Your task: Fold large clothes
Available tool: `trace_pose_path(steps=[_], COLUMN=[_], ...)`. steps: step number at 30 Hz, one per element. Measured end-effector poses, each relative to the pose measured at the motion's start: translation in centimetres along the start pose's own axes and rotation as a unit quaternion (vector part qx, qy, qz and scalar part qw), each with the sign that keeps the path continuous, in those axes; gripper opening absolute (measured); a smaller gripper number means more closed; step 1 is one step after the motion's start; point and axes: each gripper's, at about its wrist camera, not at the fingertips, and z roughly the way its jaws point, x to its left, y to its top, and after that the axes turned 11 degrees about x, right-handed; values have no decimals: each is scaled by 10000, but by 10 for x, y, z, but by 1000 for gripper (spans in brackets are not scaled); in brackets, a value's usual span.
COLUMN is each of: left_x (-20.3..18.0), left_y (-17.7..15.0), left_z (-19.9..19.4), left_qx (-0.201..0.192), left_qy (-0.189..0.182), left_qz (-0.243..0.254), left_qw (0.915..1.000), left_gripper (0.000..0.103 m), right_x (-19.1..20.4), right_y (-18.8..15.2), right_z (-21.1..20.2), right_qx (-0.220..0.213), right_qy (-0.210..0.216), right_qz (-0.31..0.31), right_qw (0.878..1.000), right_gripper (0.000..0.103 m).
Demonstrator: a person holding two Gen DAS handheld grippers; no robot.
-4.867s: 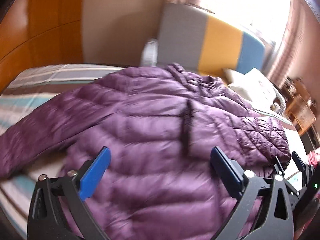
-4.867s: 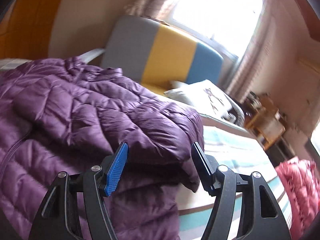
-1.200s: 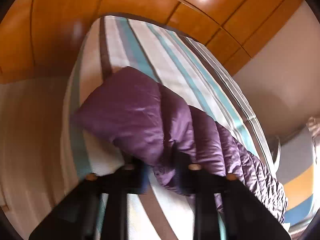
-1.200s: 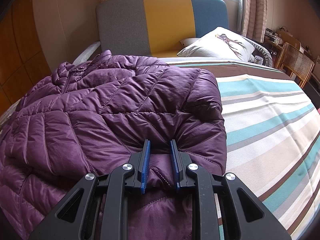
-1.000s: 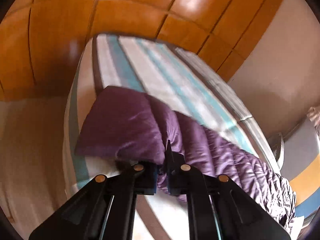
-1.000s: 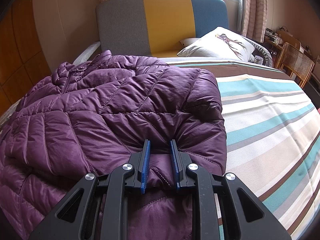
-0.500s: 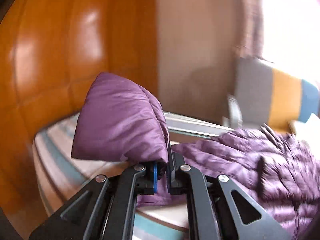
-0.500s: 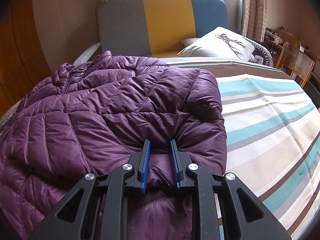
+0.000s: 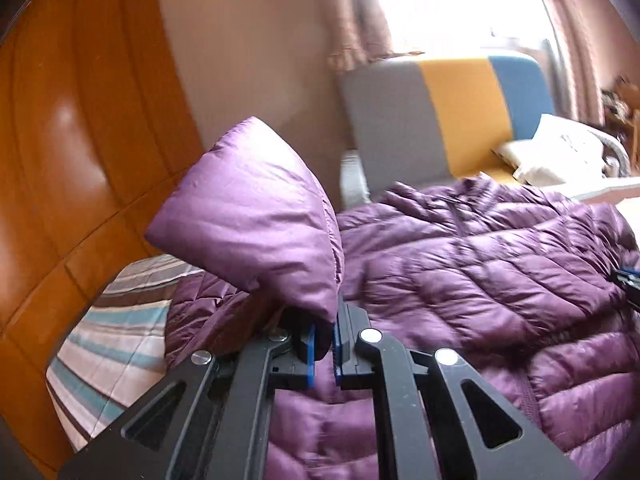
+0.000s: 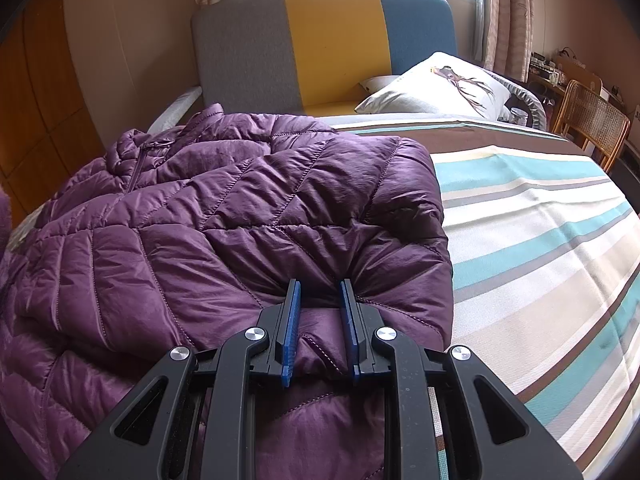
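Bedroom: bed with a striped sheet in teal, beige, brown and white; headboard in grey, yellow and blue panels at the far end, window and curtains behind it. Orange wood panelling runs along the left wall. White pillow with a deer print sits at the far right of the bed, wicker chair just past it.

Purple puffer jacket lies spread on the left half of the bed, collar toward the headboard, right sleeve folded in over the body.

Right gripper: blue pads narrowly apart, clamped on a bunched fold of the jacket at its near right edge, low against the fabric.

Left gripper: jaws pinched almost fully together on the jacket's sleeve cuff. Cuff end stands up above the pads, lifted clear of the bed; the rest of the sleeve trails down toward the jacket body. Left view is slightly motion-blurred. Right gripper's tip is just visible at that view's right edge.
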Motion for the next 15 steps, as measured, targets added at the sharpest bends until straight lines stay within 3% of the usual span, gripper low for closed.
trace_pose_path(steps=[15], left_x=[-91], left_y=[17], left_z=[-13], left_qx=[-24], left_qy=[-748], left_qz=[775], left_qw=[9942], left_gripper=[5], right_x=[1], right_y=[-1], right_z=[0], right_qx=[-4], right_qy=[-51], right_qz=[-29], right_qw=[10000], right_gripper=[20])
